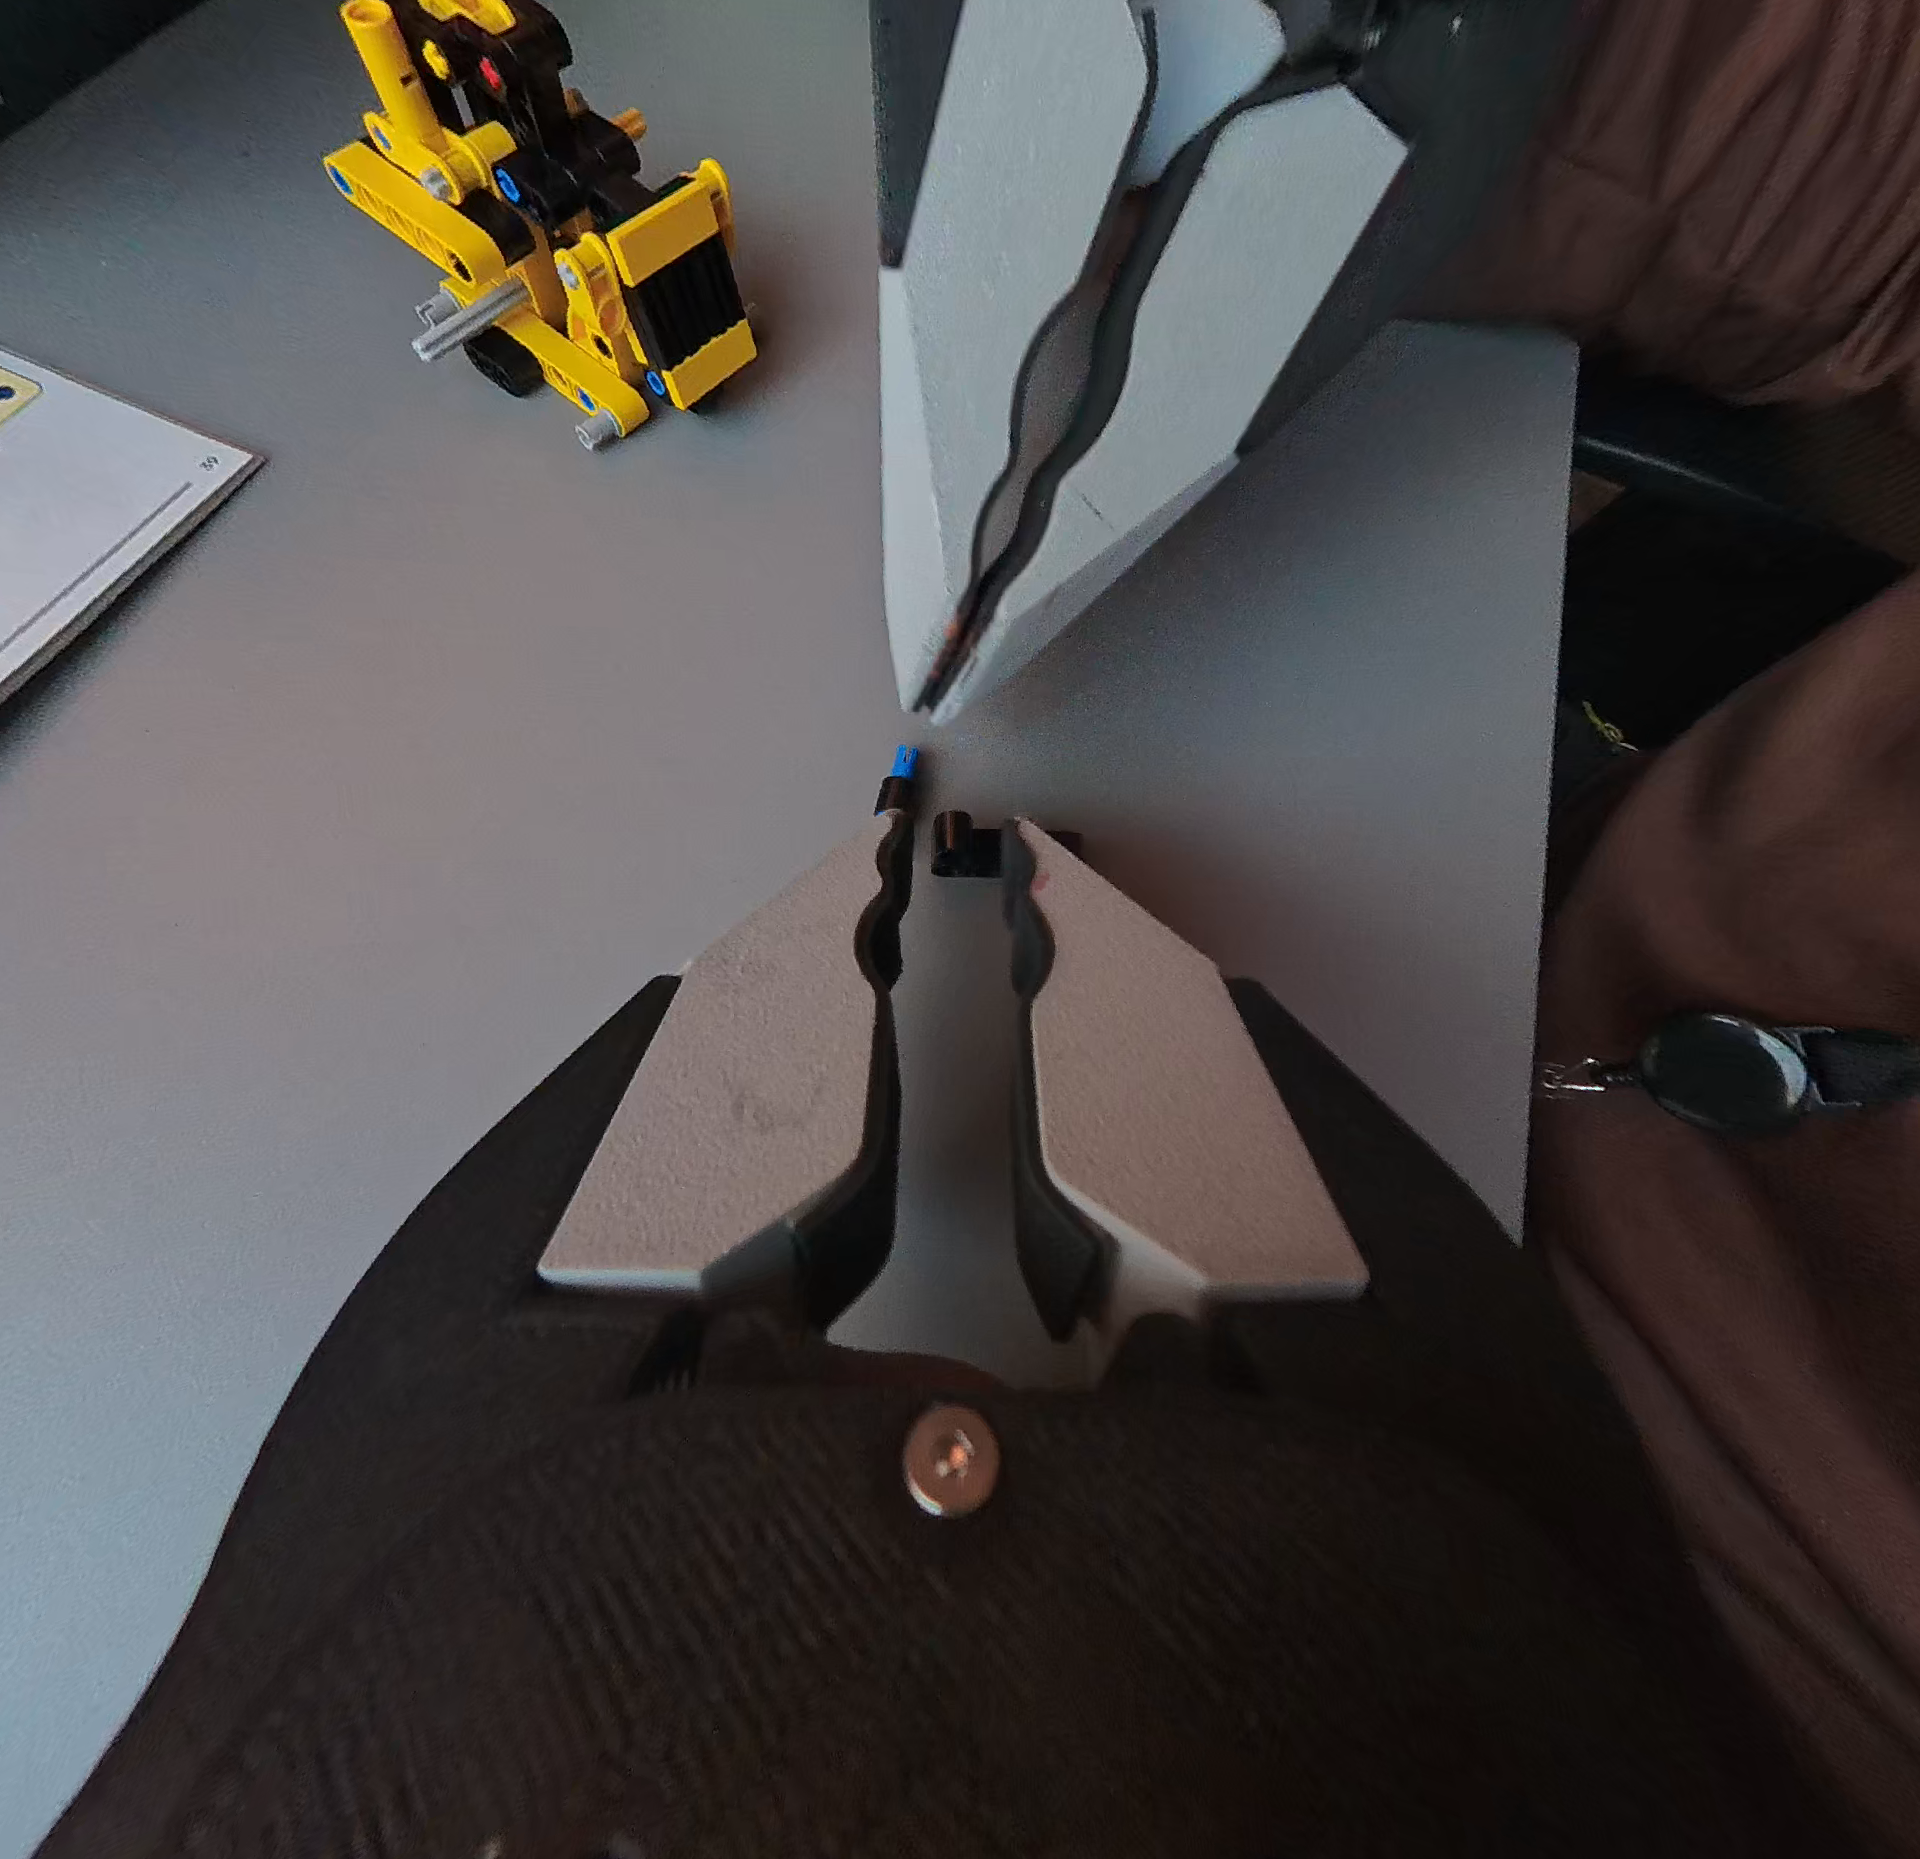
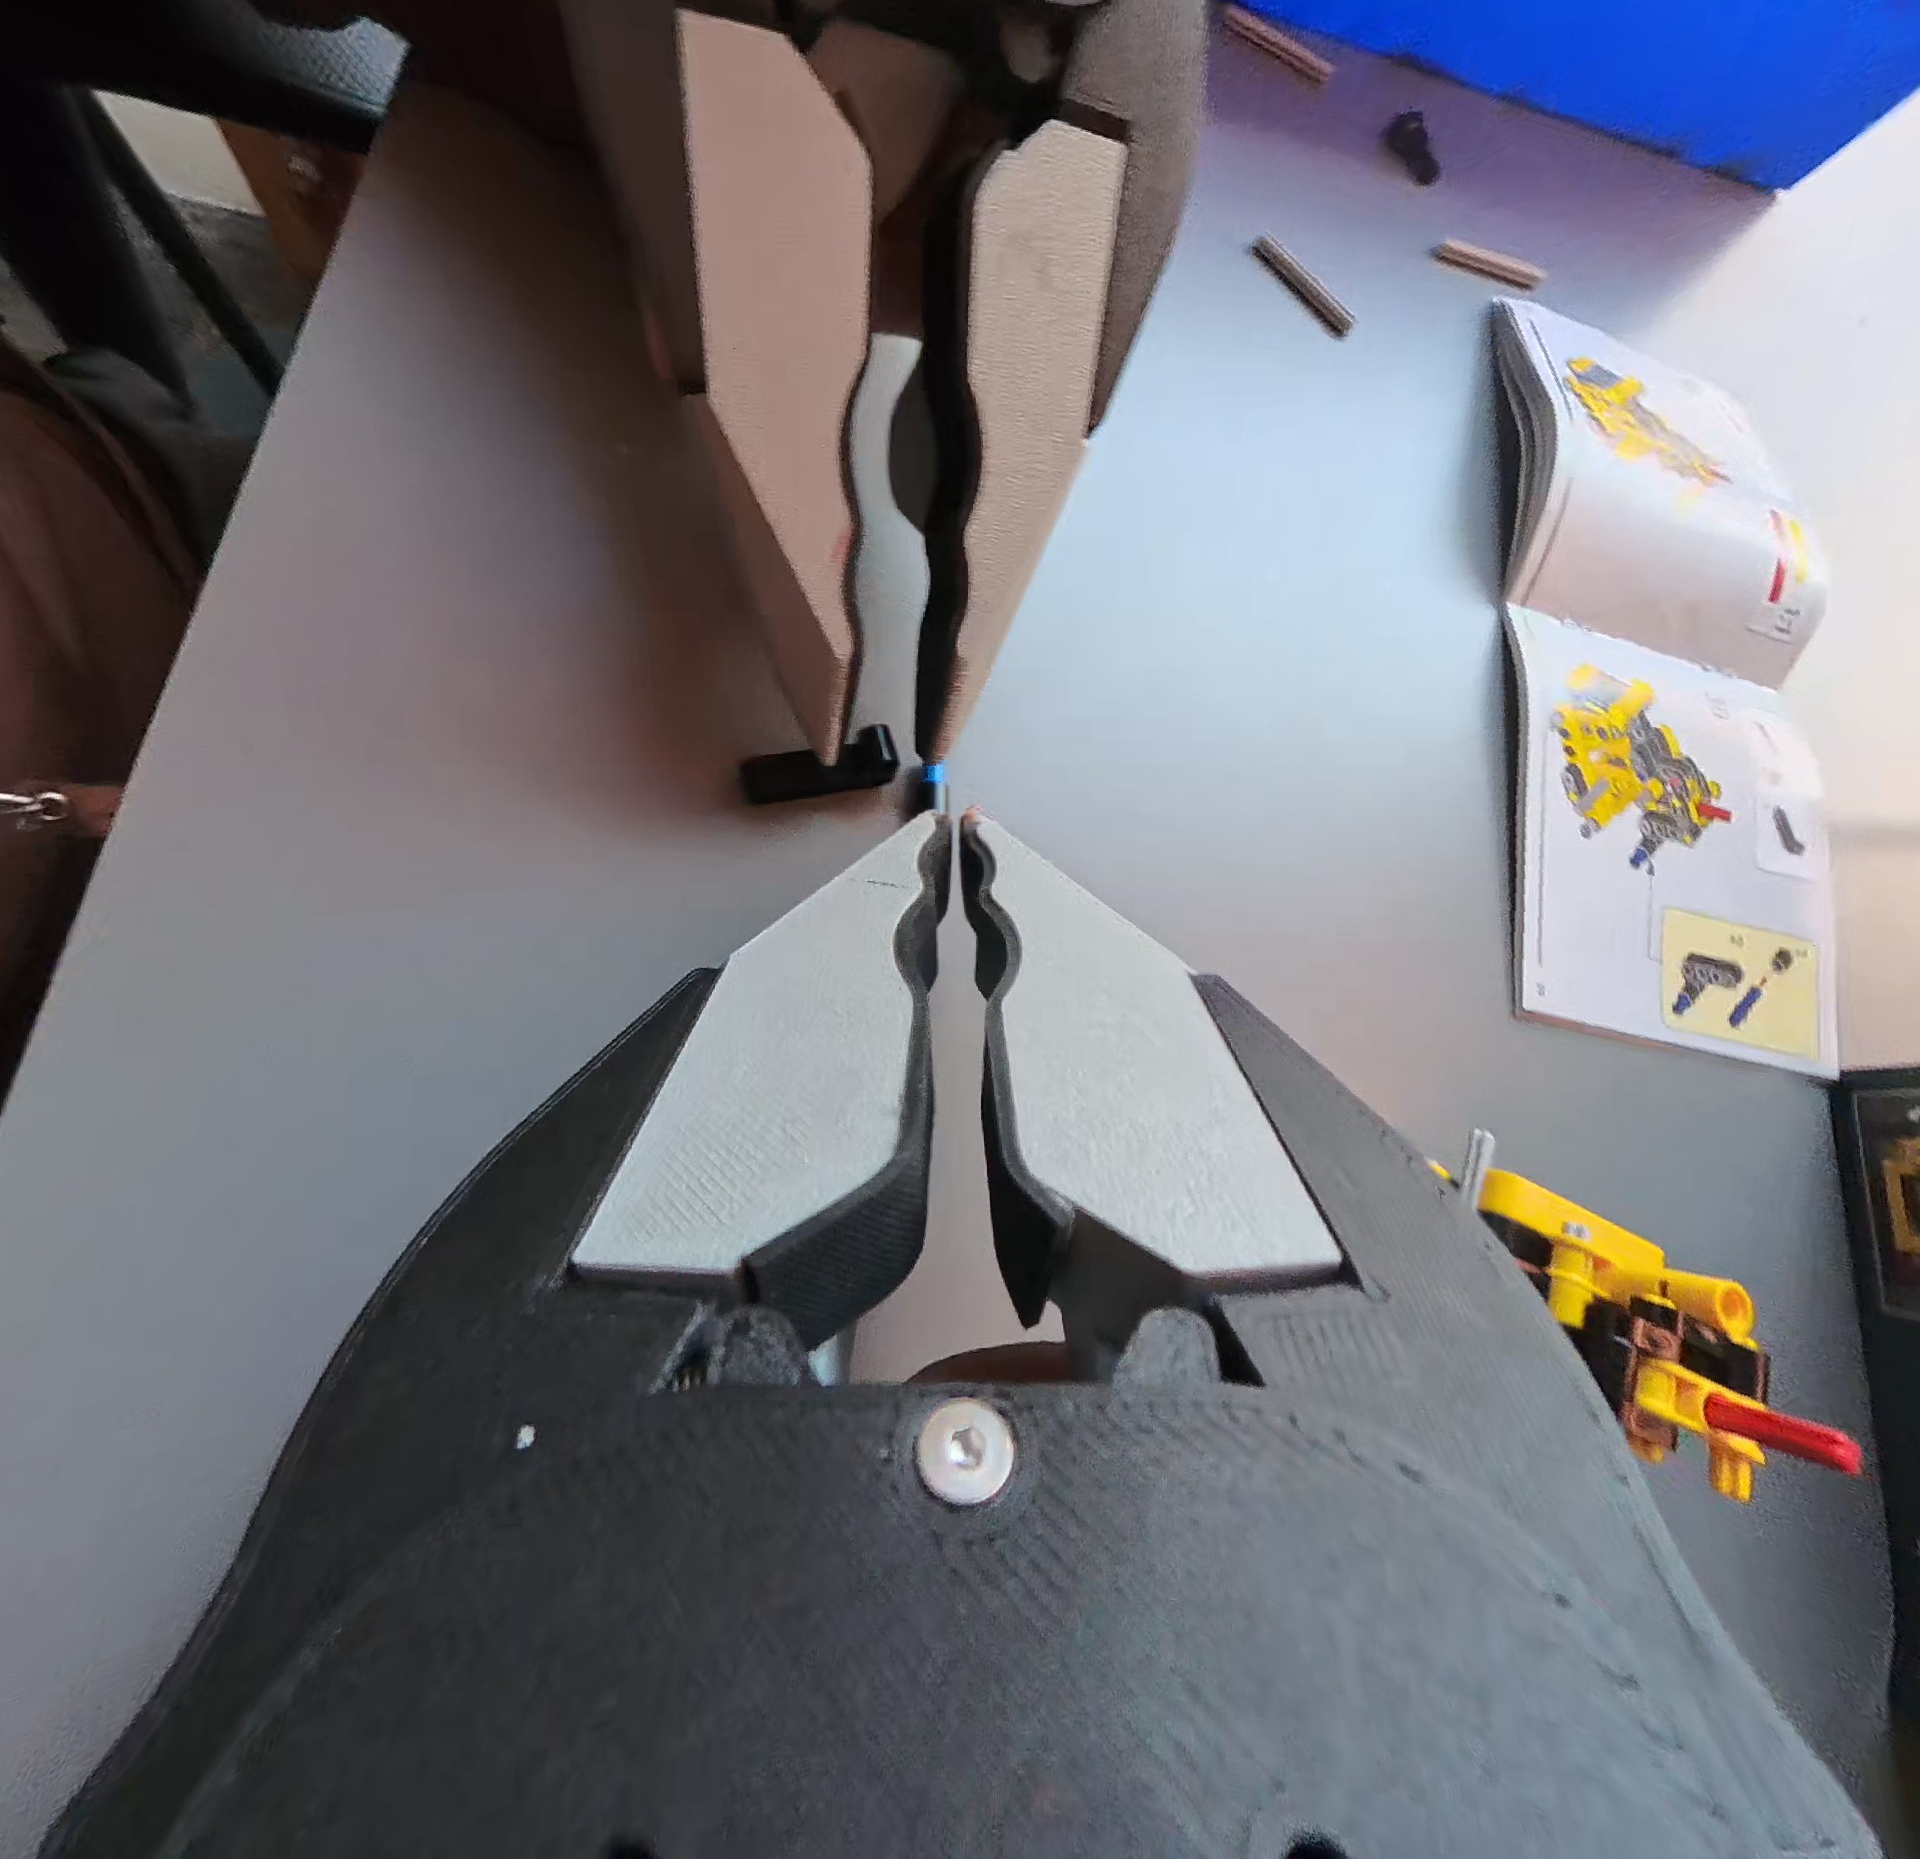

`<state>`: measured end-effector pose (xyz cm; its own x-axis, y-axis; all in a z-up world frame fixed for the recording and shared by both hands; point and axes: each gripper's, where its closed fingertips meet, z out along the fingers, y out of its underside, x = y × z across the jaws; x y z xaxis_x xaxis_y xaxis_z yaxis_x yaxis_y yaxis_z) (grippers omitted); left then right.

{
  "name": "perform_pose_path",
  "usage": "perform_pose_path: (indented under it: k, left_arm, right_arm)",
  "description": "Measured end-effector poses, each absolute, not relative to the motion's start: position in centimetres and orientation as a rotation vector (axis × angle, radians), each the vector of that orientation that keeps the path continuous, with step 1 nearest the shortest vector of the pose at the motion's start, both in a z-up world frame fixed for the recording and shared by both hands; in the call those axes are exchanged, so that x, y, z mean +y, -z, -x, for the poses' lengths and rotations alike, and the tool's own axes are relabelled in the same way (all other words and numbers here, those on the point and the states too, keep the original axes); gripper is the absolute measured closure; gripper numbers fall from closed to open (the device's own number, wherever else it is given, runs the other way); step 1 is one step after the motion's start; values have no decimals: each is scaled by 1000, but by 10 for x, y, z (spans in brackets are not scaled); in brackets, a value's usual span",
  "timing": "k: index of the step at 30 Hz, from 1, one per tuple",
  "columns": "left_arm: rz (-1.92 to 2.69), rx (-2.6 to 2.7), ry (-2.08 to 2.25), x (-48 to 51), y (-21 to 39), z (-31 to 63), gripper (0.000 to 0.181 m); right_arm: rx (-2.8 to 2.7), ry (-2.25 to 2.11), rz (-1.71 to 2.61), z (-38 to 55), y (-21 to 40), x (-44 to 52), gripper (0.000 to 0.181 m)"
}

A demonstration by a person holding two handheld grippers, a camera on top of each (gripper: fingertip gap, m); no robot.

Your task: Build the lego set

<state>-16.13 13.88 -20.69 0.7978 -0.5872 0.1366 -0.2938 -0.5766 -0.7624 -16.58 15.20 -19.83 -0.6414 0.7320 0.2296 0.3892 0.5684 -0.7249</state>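
Two tools meet tip to tip over a grey worktop (image 1: 520,770). The left tool (image 1: 956,838) has its two fingers a little way apart, and nothing is pinched between them. A black piece (image 1: 958,845) lies flat on the worktop right at its tips, partly in the gap and partly hidden behind one finger. Just beside it is a tiny pin (image 1: 900,779), blue at one end and black at the other. The right tool (image 2: 956,822) has its fingers almost together, with only a thin slit between them, and its tips sit right next to the pin; I cannot tell if it is touching it. Far off on the worktop stands the yellow and black lego digger (image 1: 540,209), half built, with a red stick poking out of the top. An open instruction book (image 2: 1662,687) lies flat near it. Two thin brown sticks (image 2: 1304,287) and a small black part (image 2: 1411,145) lie near a blue box (image 2: 1558,33). A brown sleeve (image 1: 1745,147) shows at the side.
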Motion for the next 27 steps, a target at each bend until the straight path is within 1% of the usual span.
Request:
perform_pose_path:
  k: [1,5,10,14,18,21,27]
  left_arm:
    - [2221,649,478,139,209,162,167]
    - [2227,668,451,139,211,161,170]
    - [2226,661,439,139,210,162,170]
    - [2228,655,440,138,210,163,170]
    - [2223,644,444,138,209,164,172]
    - [2234,633,431,137,210,167,169]
    - [2235,632,435,134,210,167,173]
  right_arm:
    - [-2277,-875,920,167,199,156,180]
    - [-2286,-846,971,172,208,159,171]
    - [-2331,-863,987,170,217,152,169]
    - [-2324,-893,1001,173,217,149,169]
    - [-2333,-925,998,173,218,144,176]
    - [-2333,-921,997,173,218,144,176]
    - [-2347,-869,934,170,218,147,177]
